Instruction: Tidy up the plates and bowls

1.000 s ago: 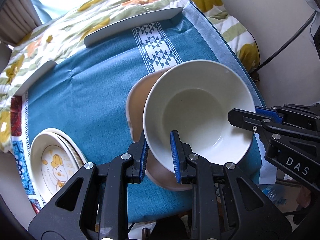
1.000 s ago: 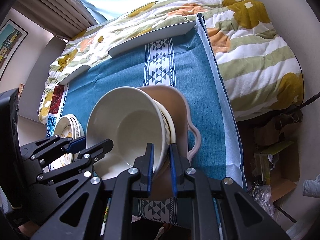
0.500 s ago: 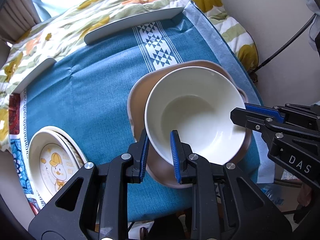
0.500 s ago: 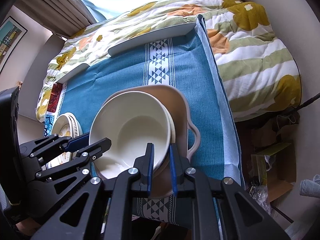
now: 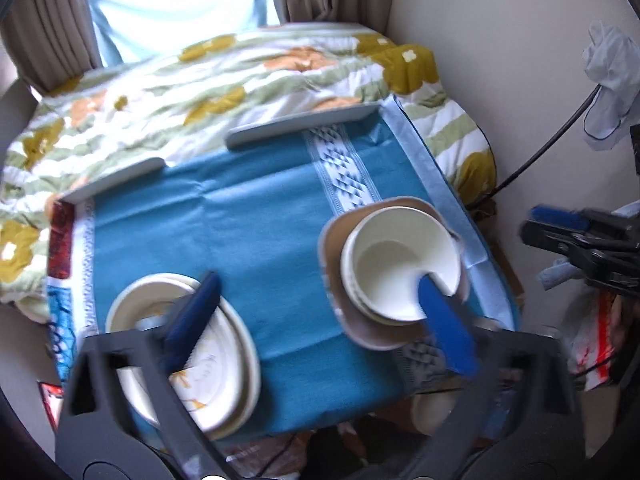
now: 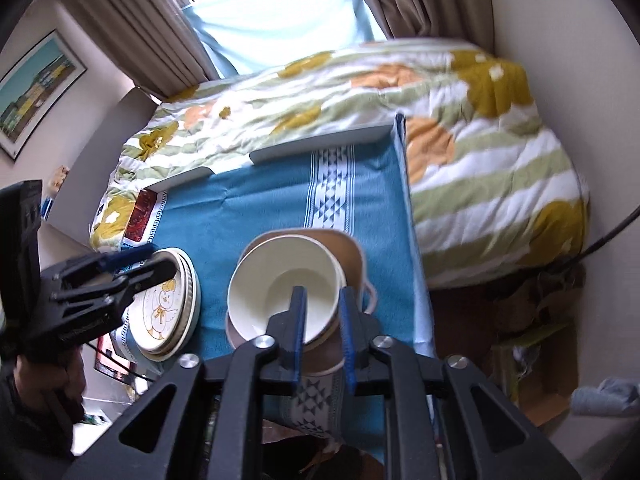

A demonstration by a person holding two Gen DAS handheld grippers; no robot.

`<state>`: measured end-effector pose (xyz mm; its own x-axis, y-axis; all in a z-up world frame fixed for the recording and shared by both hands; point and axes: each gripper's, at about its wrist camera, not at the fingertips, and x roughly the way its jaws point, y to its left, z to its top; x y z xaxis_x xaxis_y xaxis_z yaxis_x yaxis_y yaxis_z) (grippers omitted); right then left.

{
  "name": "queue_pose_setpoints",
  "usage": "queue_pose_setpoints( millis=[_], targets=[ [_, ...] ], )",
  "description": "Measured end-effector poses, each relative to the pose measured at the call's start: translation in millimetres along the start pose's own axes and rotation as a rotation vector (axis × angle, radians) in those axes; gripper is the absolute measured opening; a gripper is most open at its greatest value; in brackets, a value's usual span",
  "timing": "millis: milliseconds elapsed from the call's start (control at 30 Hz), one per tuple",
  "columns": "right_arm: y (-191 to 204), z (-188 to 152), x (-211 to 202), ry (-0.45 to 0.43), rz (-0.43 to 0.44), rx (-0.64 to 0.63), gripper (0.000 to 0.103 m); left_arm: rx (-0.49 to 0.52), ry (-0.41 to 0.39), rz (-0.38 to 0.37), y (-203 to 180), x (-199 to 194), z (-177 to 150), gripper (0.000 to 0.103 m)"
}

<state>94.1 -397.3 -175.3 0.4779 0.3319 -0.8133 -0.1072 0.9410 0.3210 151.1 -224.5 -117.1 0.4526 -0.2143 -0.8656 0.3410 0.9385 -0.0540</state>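
White bowl (image 6: 286,280) sits nested, apparently released; left gripper (image 5: 316,316) spread wide, right gripper (image 6: 322,300) just parting

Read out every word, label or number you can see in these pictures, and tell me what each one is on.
Nothing here can be read for certain.
Faint lettering on the body of the left tongs, whose jaws have just been opening with nothing between them: too blurred to read.
Red print on the white bag: too blurred to read.
Duck plate: a drawing only, no words.
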Motion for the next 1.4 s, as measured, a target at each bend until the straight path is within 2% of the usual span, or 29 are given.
queue_pose_setpoints(
  millis=[33,67,133,200,267,333,500,600,667,733,867,1000,1067,1167,1233,1400],
  targets=[
    [-1.1,-1.6,-1.6,-0.006,0.001,-0.01,0.077,0.01,-0.001,-0.001,2.6,0.0,-2.2,0.101],
    [-2.6,-3.2,-2.1,-0.012,0.005,-0.017,0.103,0.023,0.02,-0.007,5.0,4.1,-6.3,0.101],
    [-5.8,-8.8,2.2,-0.003,0.003,-0.034,0.103,0.045,0.066,-0.028,9.7,15.6,-13.9,0.101],
    [-9.3,-10.1,13.6,0.066,-0.021,-0.064,0.103,0.068,0.124,-0.047,12.7,31.8,-22.6,0.101],
    [-9.1,-13.0,30.1,0.162,-0.096,-0.111,0.103,0.082,0.161,-0.054,13.1,44.8,-30.1,0.101],
    [-6.9,-16.0,42.3,0.198,-0.163,-0.147,0.103,0.087,0.195,-0.062,12.3,58.2,-34.3,0.101],
    [-7.1,-22.5,78.4,0.278,-0.208,-0.204,0.102,0.081,0.252,-0.078,10.8,87.0,-38.9,0.098],
    [-9.5,-24.3,97.2,0.326,-0.196,-0.205,0.092,0.097,0.305,-0.088,7.6,103.8,-39.0,0.093],
    [-9.3,-24.0,108.6,0.36,-0.188,-0.212,0.077,0.106,0.319,-0.102,5.7,110.2,-37.5,0.09],
    [-5.9,-25.8,117.2,0.385,-0.186,-0.23,0.072,0.117,0.334,-0.104,2.7,116.2,-35.9,0.085],
    [-4.0,-25.7,134.1,0.44,-0.178,-0.264,0.055,0.142,0.364,-0.11,-5.7,130.1,-33.1,0.069],
    [-4.1,-24.2,148.0,0.457,-0.167,-0.288,0.043,0.164,0.387,-0.123,-13.8,145.6,-33.9,0.054],
    [-5.5,-23.5,153.3,0.46,-0.149,-0.289,0.034,0.156,0.391,-0.138,-15.0,151.7,-35.1,0.052],
    [-10.2,-23.4,158.9,0.451,-0.134,-0.283,0.031,0.147,0.374,-0.16,-14.1,156.7,-37.6,0.05],
    [-10.6,-25.4,161.4,0.438,-0.117,-0.278,0.03,0.138,0.362,-0.176,-14.4,158.9,-39.2,0.044],
    [-7.5,-30.9,164.7,0.404,-0.077,-0.29,0.019,0.164,0.344,-0.183,-27.2,169.2,-43.8,0.016]
  ],
)
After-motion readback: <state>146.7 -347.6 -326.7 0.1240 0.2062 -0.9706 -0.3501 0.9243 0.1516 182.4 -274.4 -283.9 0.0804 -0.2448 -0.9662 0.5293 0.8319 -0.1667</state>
